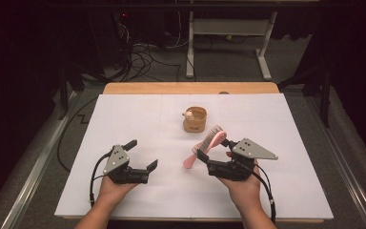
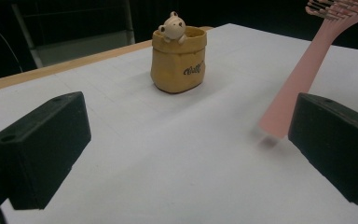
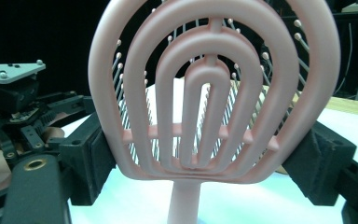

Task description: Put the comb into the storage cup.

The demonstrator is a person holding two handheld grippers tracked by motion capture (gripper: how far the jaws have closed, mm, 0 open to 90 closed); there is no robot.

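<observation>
My right gripper (image 1: 214, 148) is shut on the head of a pink hairbrush (image 1: 208, 140), right of the table's middle. In the right gripper view the brush's looped head (image 3: 209, 93) stands upright between both pads (image 3: 86, 154), bristles facing away. Its handle (image 2: 298, 79) slants down toward the white sheet; whether the end touches it I cannot tell. My left gripper (image 1: 142, 153) rests open at the front left, nothing between its fingers (image 2: 42, 149). A tan pouch-shaped cup (image 1: 194, 119) with a small bear figure (image 2: 171, 25) on its rim stands beyond both grippers, near the middle.
A white sheet (image 1: 124, 114) covers the wooden table, whose bare far edge (image 1: 190, 88) shows behind it. Past the table lie floor cables (image 1: 143, 57) and a white desk frame (image 1: 228, 38). The left gripper (image 3: 14, 93) appears at the left of the right gripper view.
</observation>
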